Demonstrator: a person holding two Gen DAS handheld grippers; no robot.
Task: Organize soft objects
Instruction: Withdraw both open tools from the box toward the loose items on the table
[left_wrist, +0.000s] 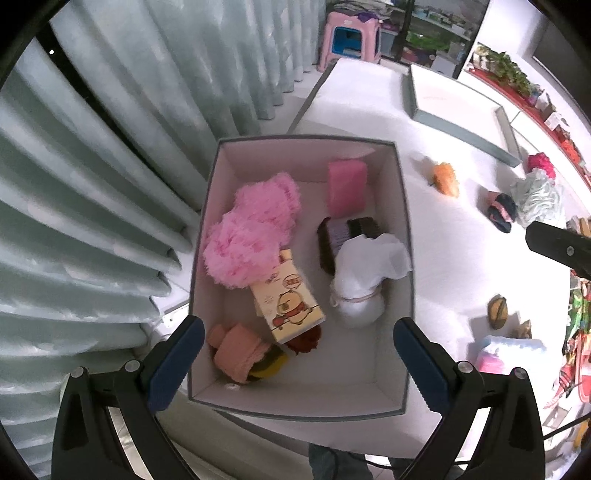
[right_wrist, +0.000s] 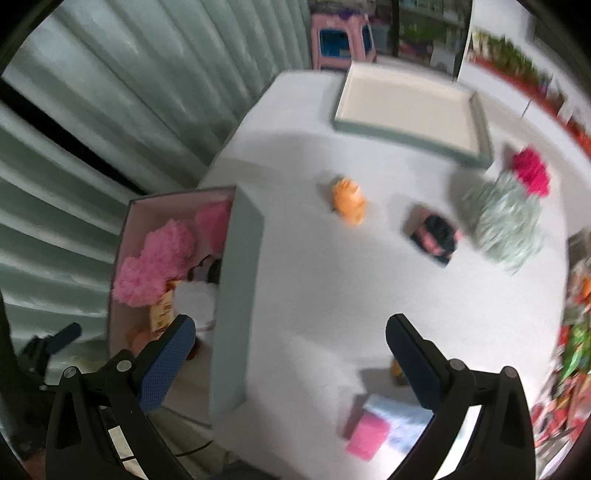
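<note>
My left gripper (left_wrist: 295, 345) hangs open above the grey storage box (left_wrist: 403, 206), nothing between its fingers. Inside the box lie pink fluffy puffs (left_wrist: 251, 229), a pink sponge (left_wrist: 347, 188), a white cloth bundle (left_wrist: 360, 280), a cartoon tissue pack (left_wrist: 291, 302), a dark brush-like item (left_wrist: 343, 232) and a peach knitted piece (left_wrist: 236, 350). My right gripper (right_wrist: 290, 352) is open over the white table, beside the box (right_wrist: 236, 288). Loose on the table: an orange plush (right_wrist: 349, 201), a dark and pink item (right_wrist: 436, 236), a mint fluffy puff (right_wrist: 506, 225), a magenta puff (right_wrist: 530, 171), and a pink sponge (right_wrist: 367, 437).
A shallow box lid (right_wrist: 406, 107) rests at the table's far side. Pale curtains (left_wrist: 110, 166) hang left of the box. A pink stool (left_wrist: 351, 37) stands beyond the table. Colourful clutter (left_wrist: 576, 332) lines the right edge. White tabletop (right_wrist: 332, 280) lies between box and loose items.
</note>
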